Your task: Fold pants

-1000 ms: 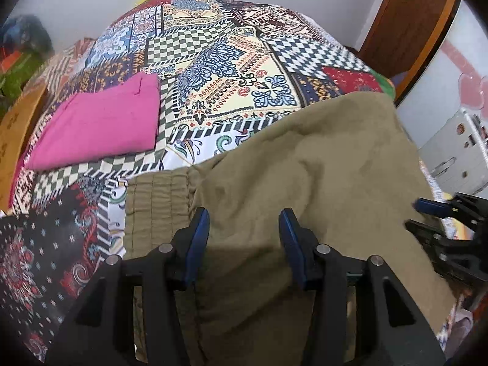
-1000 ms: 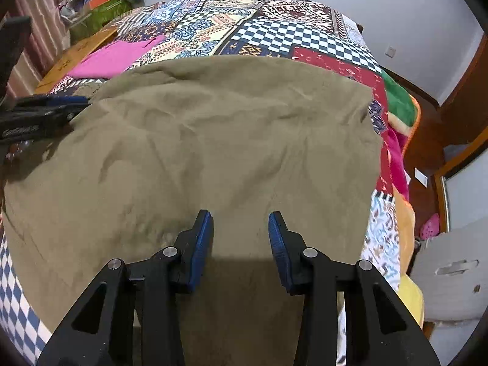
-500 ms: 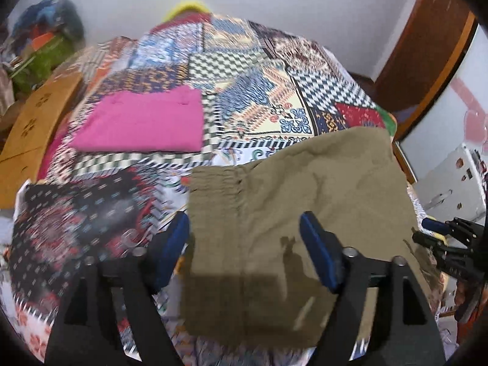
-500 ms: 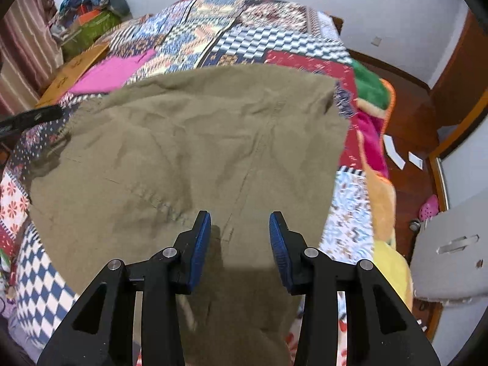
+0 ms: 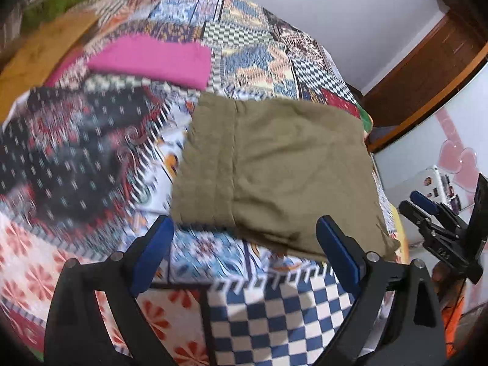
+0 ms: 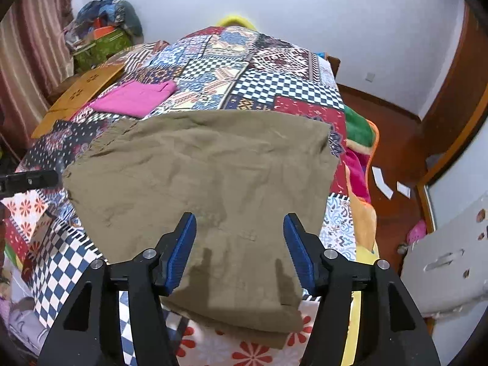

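Bed with patchwork quilt (image 6: 283, 88) fills the room; folded pink garment (image 6: 137, 97) lies toward its far left. Olive pants (image 6: 207, 189) lie folded into a rough rectangle on the near part of the quilt, lightly creased, gathered waistband at the left edge. Left gripper (image 5: 244, 250) and right gripper (image 6: 239, 250): jaws wide apart, holding nothing, above the pants' near edge.

The folded pants (image 6: 207, 183) are laid on the bedspread (image 6: 274, 70); a second folded garment (image 6: 137, 97) is seen behind, leftward.
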{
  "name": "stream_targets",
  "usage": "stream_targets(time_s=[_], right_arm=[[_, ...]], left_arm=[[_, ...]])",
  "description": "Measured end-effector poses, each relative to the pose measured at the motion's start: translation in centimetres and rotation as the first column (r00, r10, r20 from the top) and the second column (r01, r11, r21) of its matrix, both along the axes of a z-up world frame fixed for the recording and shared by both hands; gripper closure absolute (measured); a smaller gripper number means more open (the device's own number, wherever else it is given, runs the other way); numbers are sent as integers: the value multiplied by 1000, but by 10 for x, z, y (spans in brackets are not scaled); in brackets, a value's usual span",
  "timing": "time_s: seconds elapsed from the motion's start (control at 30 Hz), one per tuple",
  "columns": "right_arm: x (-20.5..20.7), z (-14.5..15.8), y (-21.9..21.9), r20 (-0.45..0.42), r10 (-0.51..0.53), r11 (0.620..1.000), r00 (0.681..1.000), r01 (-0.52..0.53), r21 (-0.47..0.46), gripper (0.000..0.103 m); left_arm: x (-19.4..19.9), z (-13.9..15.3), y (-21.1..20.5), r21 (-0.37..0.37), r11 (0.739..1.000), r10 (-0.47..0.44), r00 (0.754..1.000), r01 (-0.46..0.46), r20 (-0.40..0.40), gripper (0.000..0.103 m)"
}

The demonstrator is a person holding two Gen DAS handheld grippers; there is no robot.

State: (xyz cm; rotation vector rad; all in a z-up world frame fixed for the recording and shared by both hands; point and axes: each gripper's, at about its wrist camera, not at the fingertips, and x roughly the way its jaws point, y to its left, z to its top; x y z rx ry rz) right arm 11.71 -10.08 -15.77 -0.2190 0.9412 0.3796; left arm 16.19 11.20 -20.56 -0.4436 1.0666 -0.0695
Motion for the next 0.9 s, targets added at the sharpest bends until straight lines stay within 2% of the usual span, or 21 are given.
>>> stream_targets(time_s=[0.07, 0.2, 0.27, 0.4, 0.53, 0.7, 0.9], right_arm=[[-2, -6, 5, 0, 12, 1000, 1000, -12, -22, 46], [-2, -19, 13, -23, 25, 999, 999, -26, -47, 46], [-2, -26, 16, -33, 28, 998, 999, -30, -63, 47], [-4, -38, 18, -50, 43, 996, 998, -47, -81, 47], [-4, -46, 20, -69, 59, 995, 996, -65, -78, 47], [-2, -54, 16, -105, 69, 996, 992, -73, -42, 47], [0, -58, 17, -125, 74, 997, 989, -77, -24, 47]], left_arm=[[-2, -4, -6, -32, 999, -8, 1000, 8, -9, 8], [-1, -22, -13, -176, 984, -25, 998, 15, -56, 8], [0, -29, -15, -207, 978, -21, 997, 5, -78, 8], [3, -36, -16, -226, 974, 12, 997, -29, -76, 6], [15, -44, -9, -284, 957, 43, 996, -63, -73, 4], [30, -56, 3, -325, 939, 94, 994, -110, -64, 4], [43, -59, 5, -317, 938, 126, 990, -137, -56, 4]])
